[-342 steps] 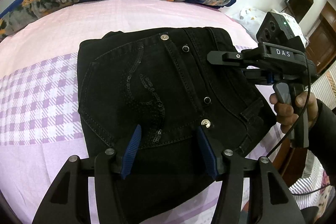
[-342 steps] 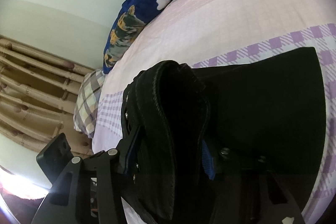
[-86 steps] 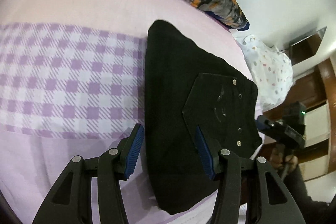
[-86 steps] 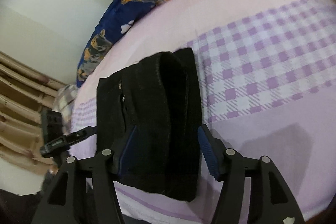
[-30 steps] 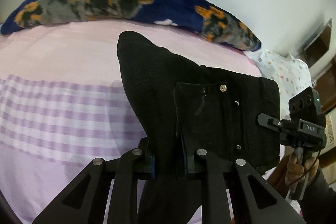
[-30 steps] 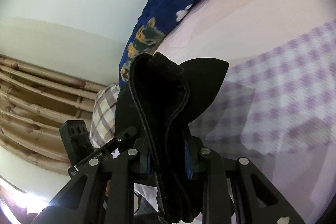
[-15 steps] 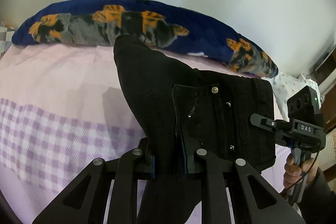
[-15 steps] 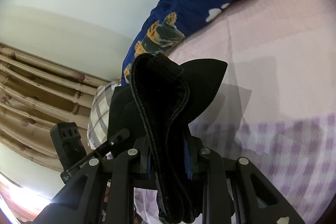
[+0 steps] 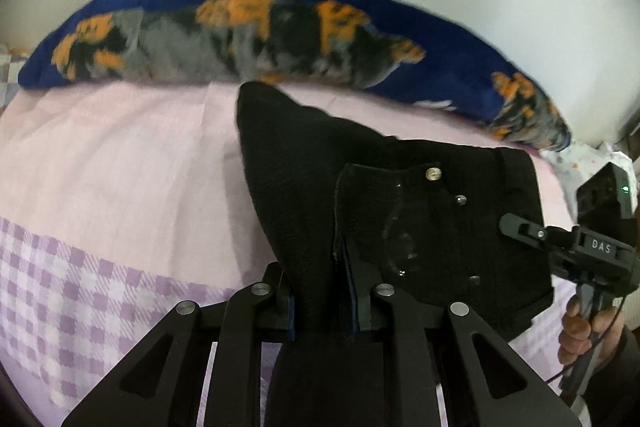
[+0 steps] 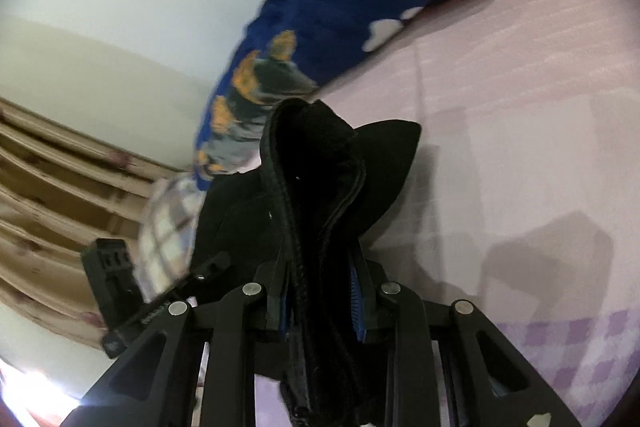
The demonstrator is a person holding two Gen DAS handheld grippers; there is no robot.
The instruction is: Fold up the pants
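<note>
The folded black pants (image 9: 400,211) with metal studs hang between both grippers, lifted off the pink bed. My left gripper (image 9: 320,301) is shut on one end of the bundle. My right gripper (image 10: 322,301) is shut on the thick folded edge of the pants (image 10: 316,195), which stands up between its jaws. The right gripper also shows at the right of the left wrist view (image 9: 572,247), and the left gripper at the left of the right wrist view (image 10: 160,303).
The pink sheet (image 9: 120,167) with a purple checked band (image 9: 60,287) lies below. A long blue pillow with an orange and grey print (image 9: 240,35) runs along the wall. A checked pillow (image 10: 168,235) and curtains (image 10: 48,187) are at the left.
Both grippers closed on the folded pants, lifted them off the bed and have carried them toward the blue pillow over the last second.
</note>
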